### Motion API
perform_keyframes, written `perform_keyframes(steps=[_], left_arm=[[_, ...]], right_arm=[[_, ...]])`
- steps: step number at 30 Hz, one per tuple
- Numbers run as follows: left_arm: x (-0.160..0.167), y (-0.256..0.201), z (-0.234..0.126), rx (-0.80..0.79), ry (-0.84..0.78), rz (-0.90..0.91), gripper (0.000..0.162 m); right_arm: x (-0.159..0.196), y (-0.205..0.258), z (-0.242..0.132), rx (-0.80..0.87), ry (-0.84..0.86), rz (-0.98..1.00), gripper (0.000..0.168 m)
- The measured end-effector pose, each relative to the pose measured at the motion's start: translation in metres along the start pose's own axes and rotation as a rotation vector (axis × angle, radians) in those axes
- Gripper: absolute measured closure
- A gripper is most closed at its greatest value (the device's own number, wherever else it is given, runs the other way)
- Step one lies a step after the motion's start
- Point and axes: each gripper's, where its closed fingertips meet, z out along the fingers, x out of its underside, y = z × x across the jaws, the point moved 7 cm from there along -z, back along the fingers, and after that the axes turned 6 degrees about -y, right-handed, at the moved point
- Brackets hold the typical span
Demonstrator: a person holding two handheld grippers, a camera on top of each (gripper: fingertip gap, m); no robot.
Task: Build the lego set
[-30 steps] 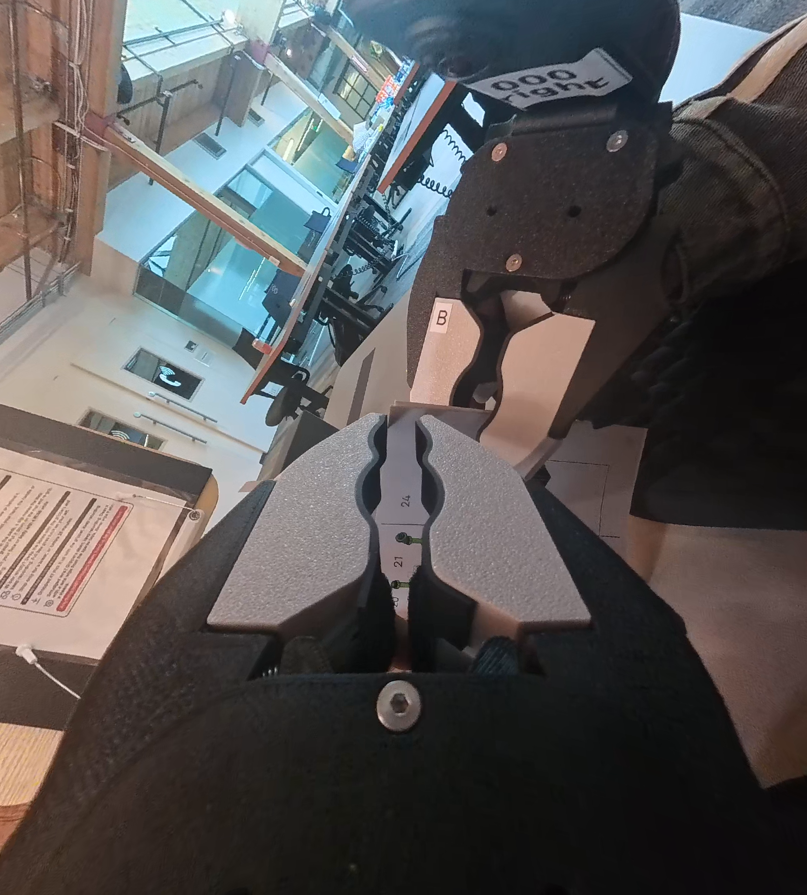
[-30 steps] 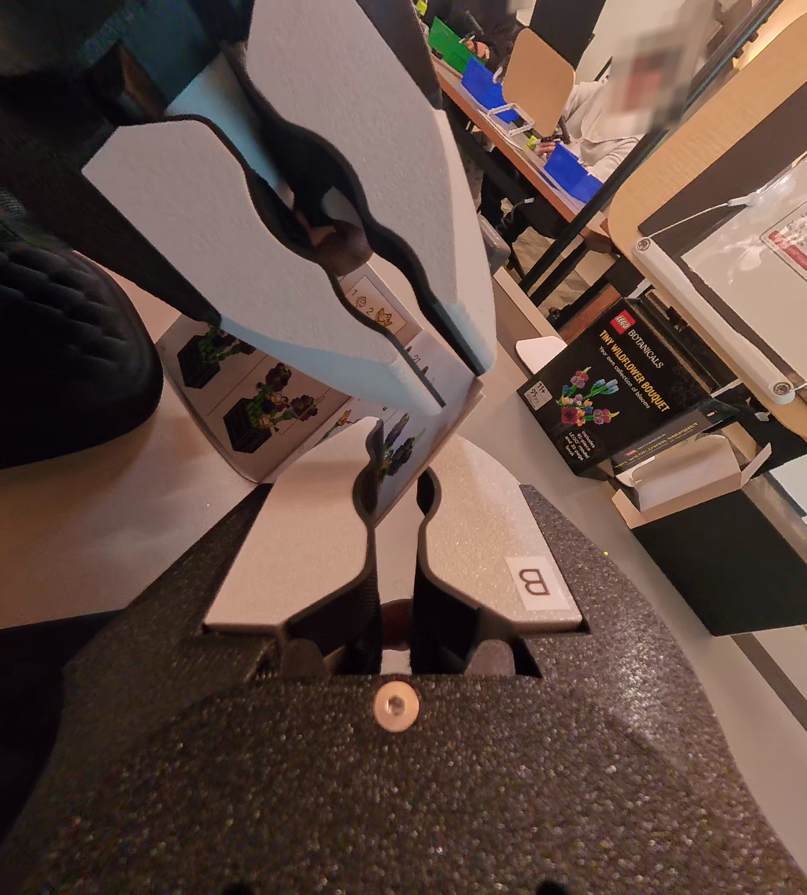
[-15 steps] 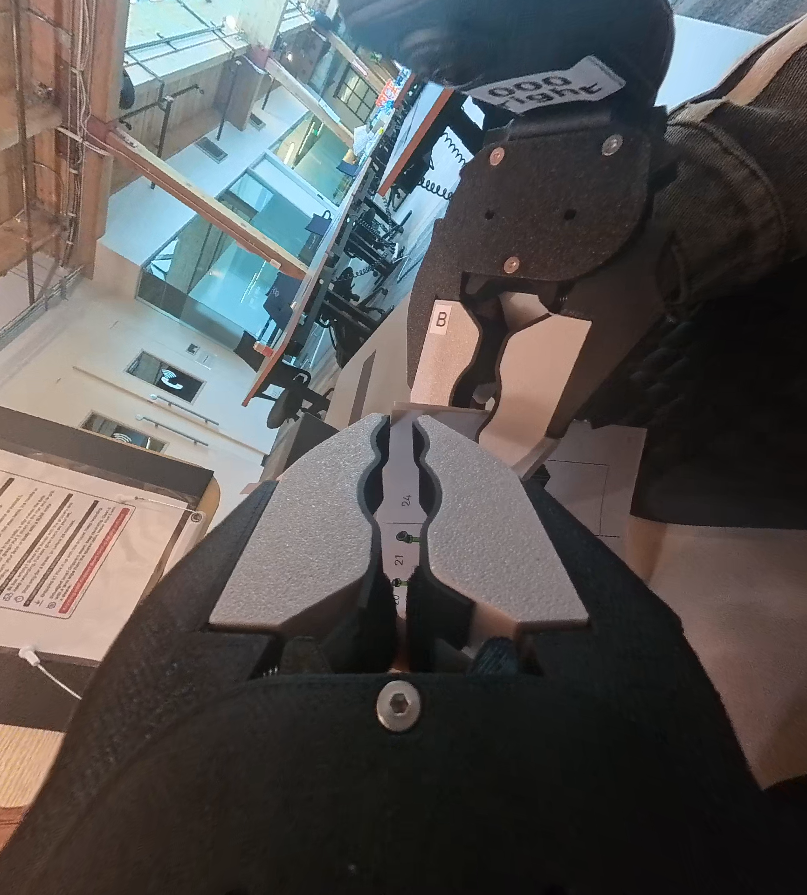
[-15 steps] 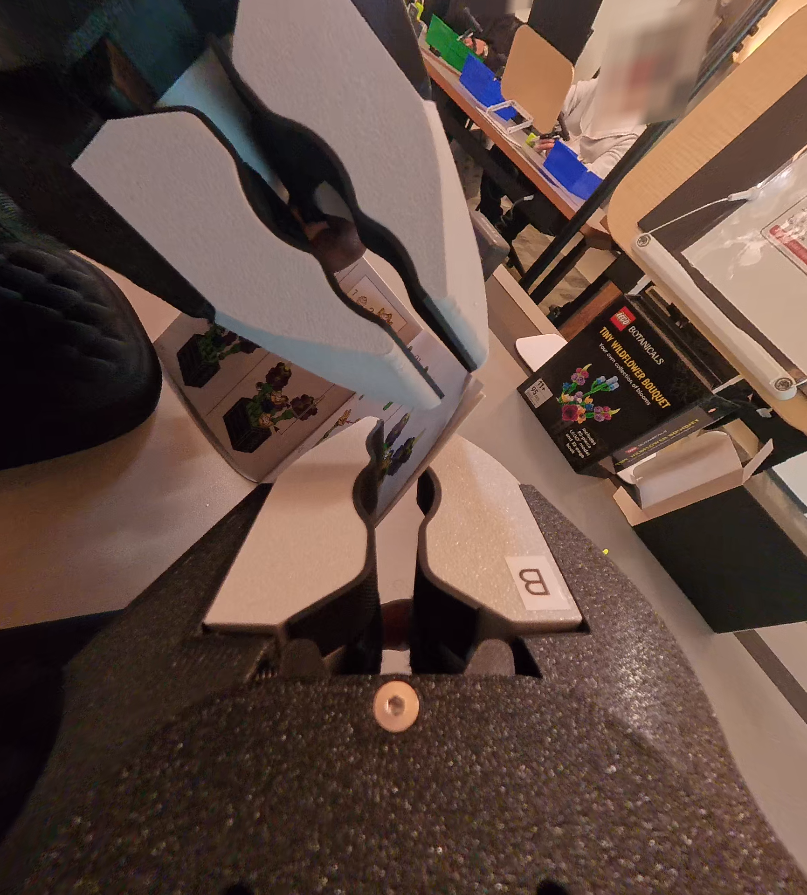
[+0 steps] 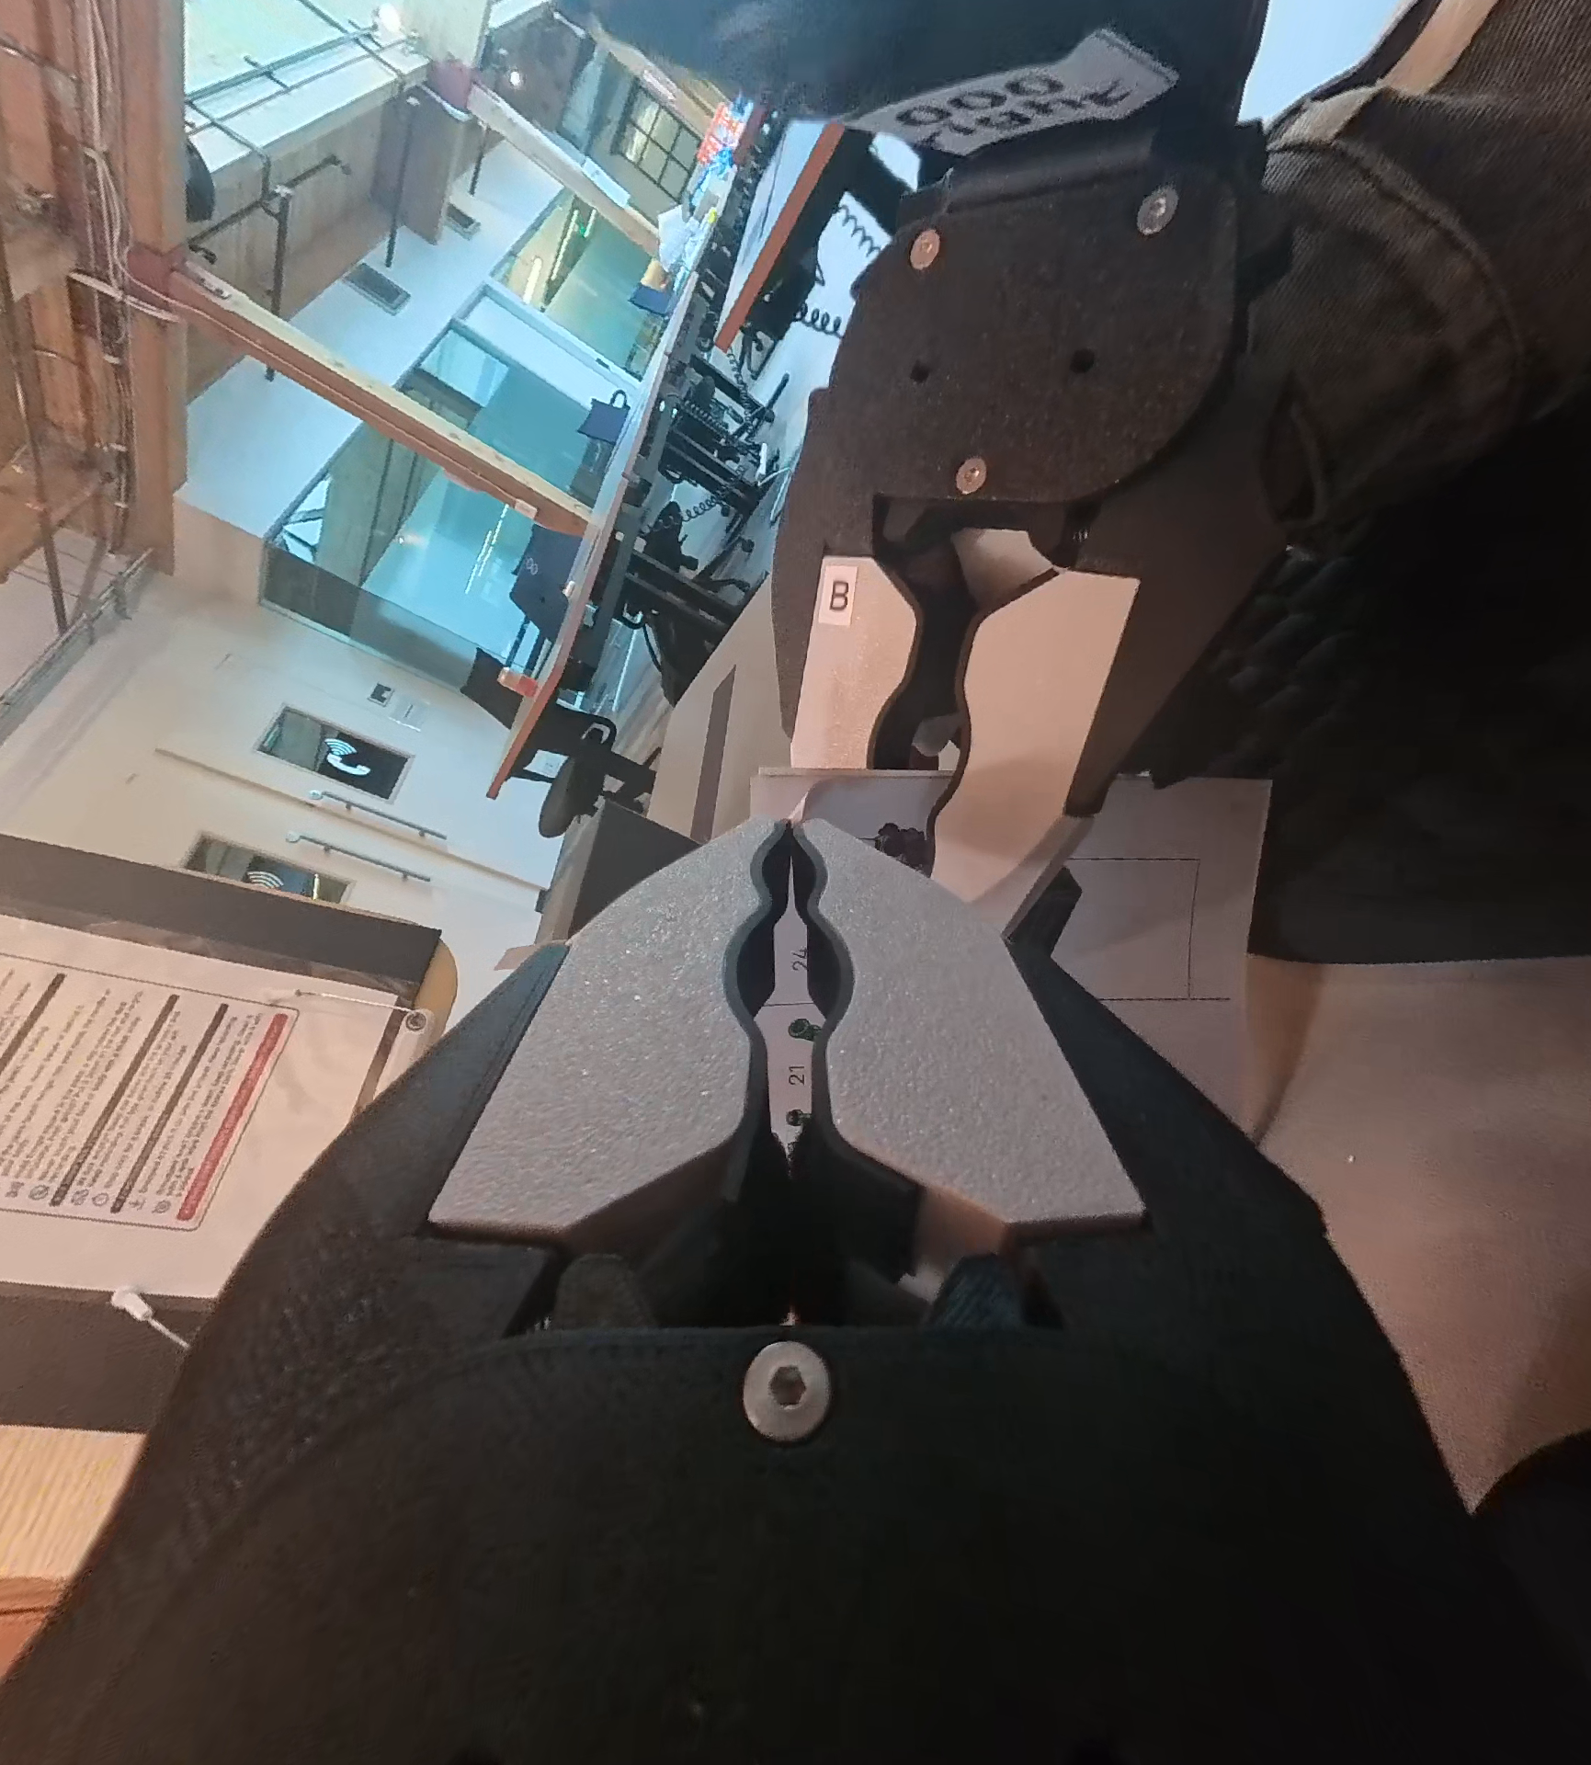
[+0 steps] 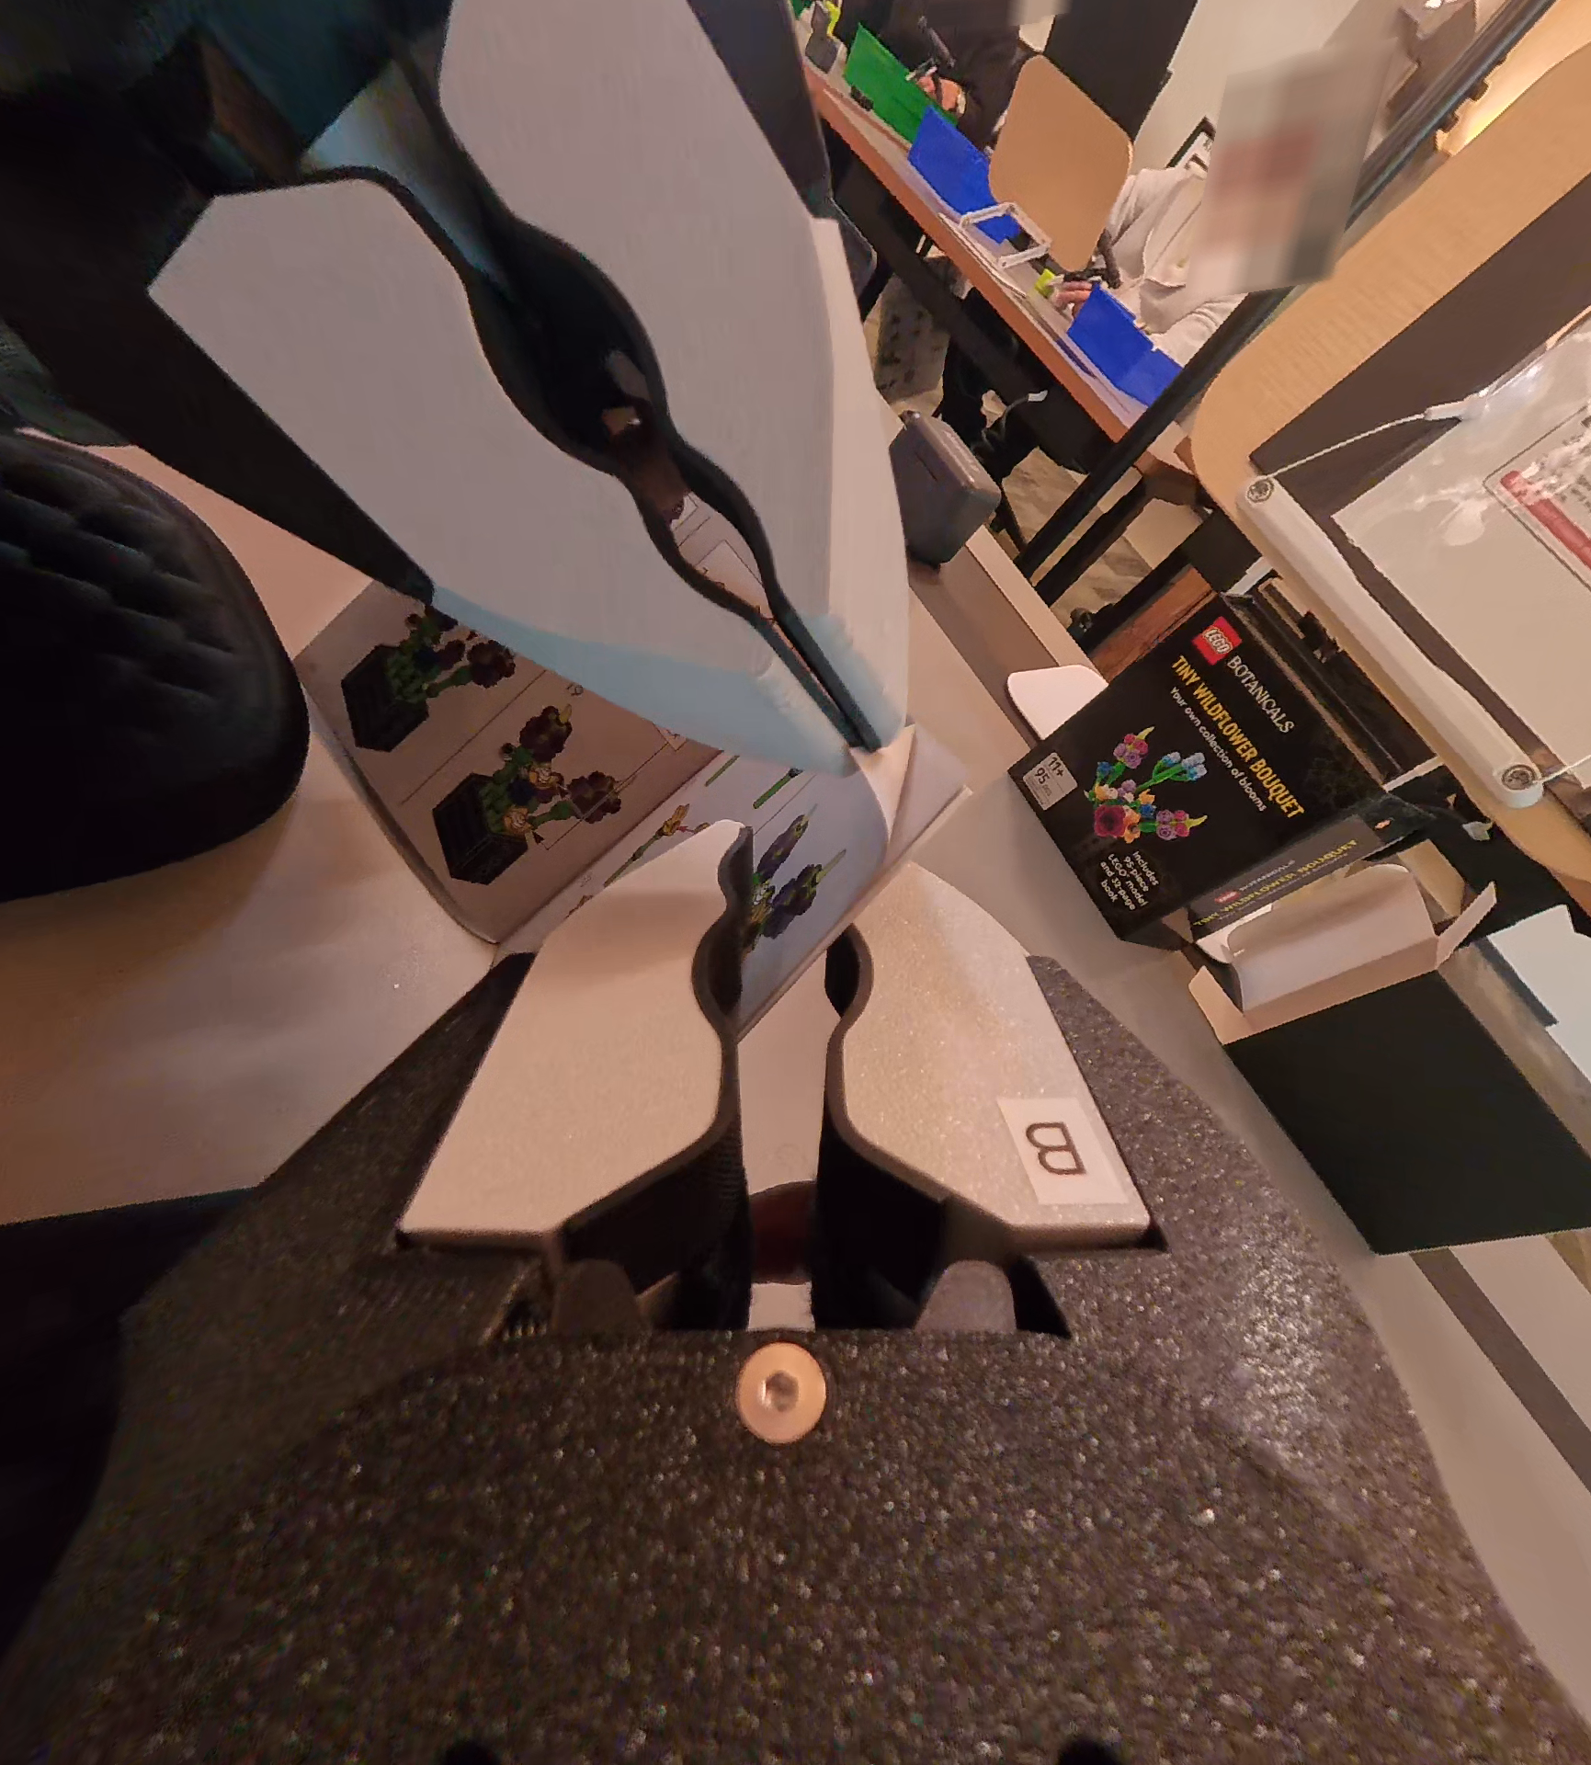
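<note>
L fingers (image 5: pixel 789 840) now clamped on booklet pg (image 6: pixel 877 812) | R fingers (image 6: pixel 777 955) apart | grey table (image 6: pixel 1106 1051), busy workshop rm

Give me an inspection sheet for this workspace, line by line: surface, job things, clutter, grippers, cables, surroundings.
Surface: pale table, bare where visible.
Job's things: instruction booklet open and lifted off the table; black set box lying nearby, an opened carton beside it.
Clutter: nothing seen.
Grippers: left gripper pinched shut on a booklet page edge; right gripper open, a booklet page between its fingers, not clamped.
Cables: thin white cord on the laminated notice; coiled leads at far desks.
Surroundings: seated person at another table with blue and green trays.
</note>
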Motion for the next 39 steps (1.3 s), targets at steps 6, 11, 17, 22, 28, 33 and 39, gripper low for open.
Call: perform_keyframes(steps=[6,11,17,22,28,33,39], left_arm=[[0.0,0.0,-0.002,0.011,-0.007,-0.012,0.162],[0.002,0.001,-0.002,0.0,0.006,-0.029,0.161],[0.008,0.002,-0.001,-0.014,0.001,-0.095,0.162],[0.014,0.002,0.001,-0.017,-0.02,-0.173,0.162],[0.022,-0.002,0.0,0.043,0.046,-0.279,0.161],[0.019,0.008,-0.026,-0.012,0.105,-0.364,0.157],[-0.016,-0.007,-0.044,0.085,0.041,-0.595,0.138]], right_arm=[[0.001,0.0,-0.001,-0.006,-0.006,-0.016,0.151],[0.004,-0.003,-0.01,0.015,-0.012,-0.007,0.108],[-0.018,-0.012,-0.042,0.185,-0.188,0.156,0.086],[-0.036,0.005,-0.05,0.013,-0.163,0.217,0.119],[-0.005,-0.001,-0.071,-0.308,-0.087,0.334,0.121],[0.004,-0.034,-0.099,-0.301,-0.107,0.295,0.139],[0.005,-0.043,-0.084,-0.424,-0.115,0.112,0.153]])
